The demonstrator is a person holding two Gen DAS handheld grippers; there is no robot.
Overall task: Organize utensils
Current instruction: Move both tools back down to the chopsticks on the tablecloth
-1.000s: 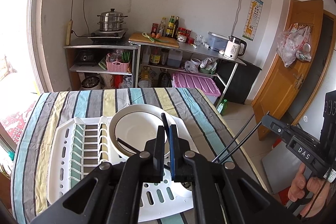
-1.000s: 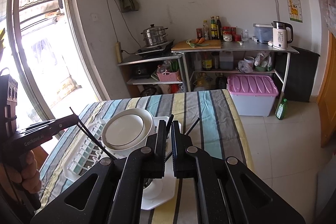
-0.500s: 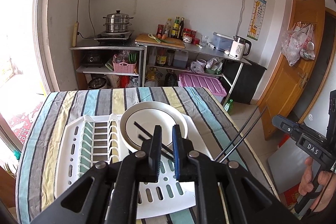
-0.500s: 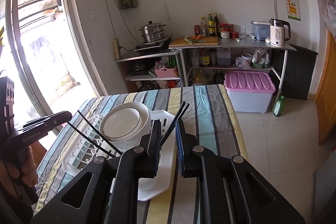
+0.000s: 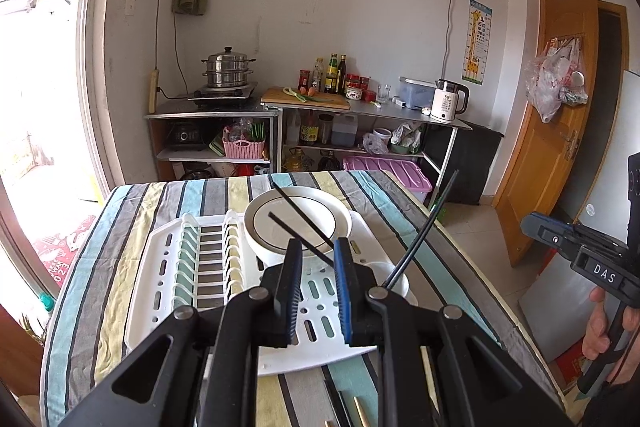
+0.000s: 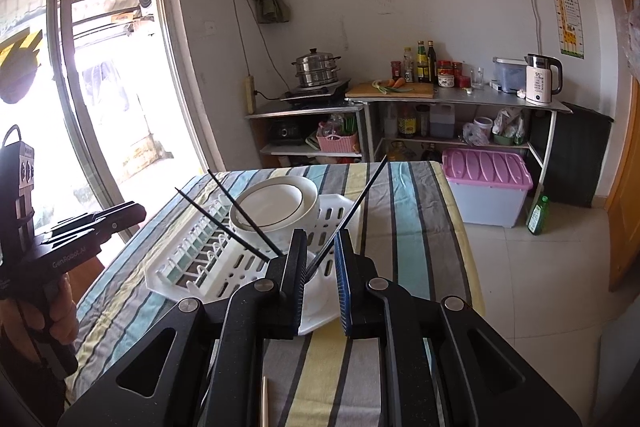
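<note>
Looking outward from your left gripper, its jaws stand a little apart and the pads press on nothing, though the low ends of the left chopsticks sit just between them, over the rack. Your right gripper is likewise parted and grips nothing, with the right chopsticks rising out of its gap. The left pair slants up and away to the left across the bowl that sits on the rack, its long axis diagonal and its far ends in the air beyond the bowl's rim. The right pair seems footed in the cup at the rack's right near corner, leaning up and out past the rack's right edge; you cannot see how deep it sits. The risk, in my judgement, is the narrow gaps: draw either gripper off crooked and a pad may catch a stick and drag it out. The right pair leans toward the table edge and could tip to the floor; the left could slide off the bowl. More sticks wait on the cloth at the rack's near side.
</note>
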